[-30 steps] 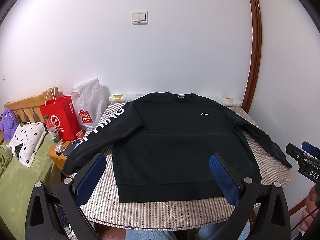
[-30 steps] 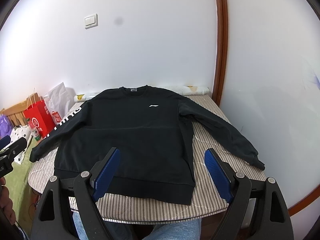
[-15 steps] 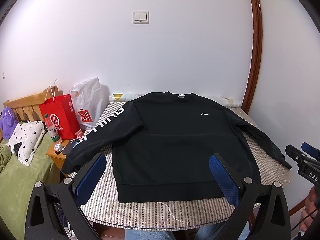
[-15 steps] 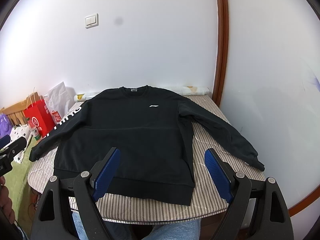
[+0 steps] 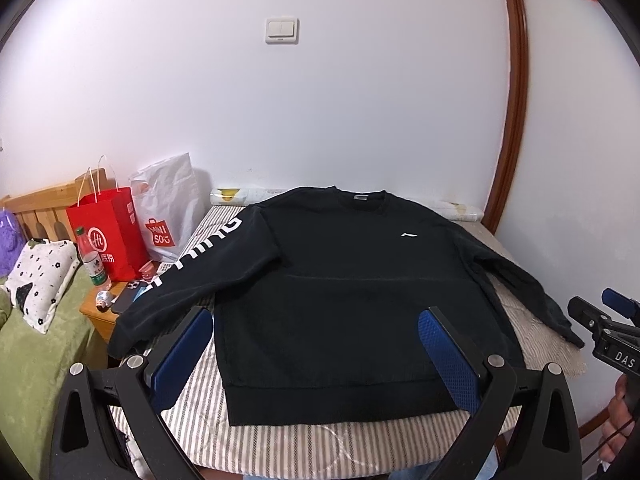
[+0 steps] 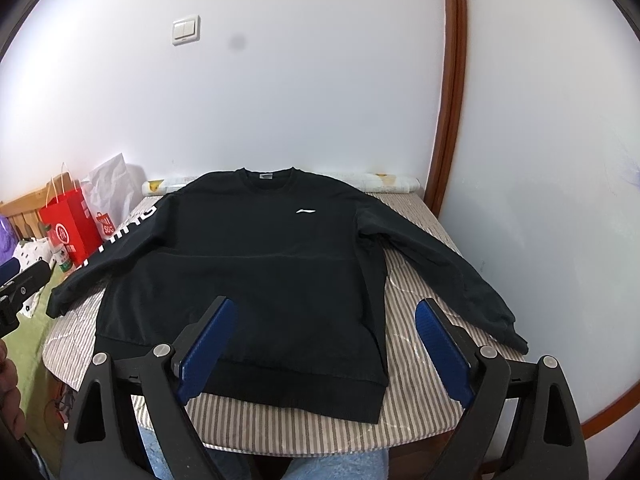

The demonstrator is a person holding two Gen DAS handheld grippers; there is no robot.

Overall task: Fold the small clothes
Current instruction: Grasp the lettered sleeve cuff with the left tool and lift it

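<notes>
White walls (image 5: pixel 360 100) back a striped table (image 6: pixel 412 392) where a black sweatshirt (image 6: pixel 260 272) lies flat, front up, collar toward the wall, both sleeves spread out to the sides. Beside the table's left edge sit a green bed (image 5: pixel 24 360), a red bag (image 5: pixel 108 232) and a white bag (image 5: pixel 168 208). Both grippers hover just short of the hem, apart from the cloth. Left gripper (image 5: pixel 316 336) gapes wide, empty. Right gripper (image 6: pixel 324 324) has just been opening and stands wide, nothing between its blue pads (image 6: pixel 440 352).
</notes>
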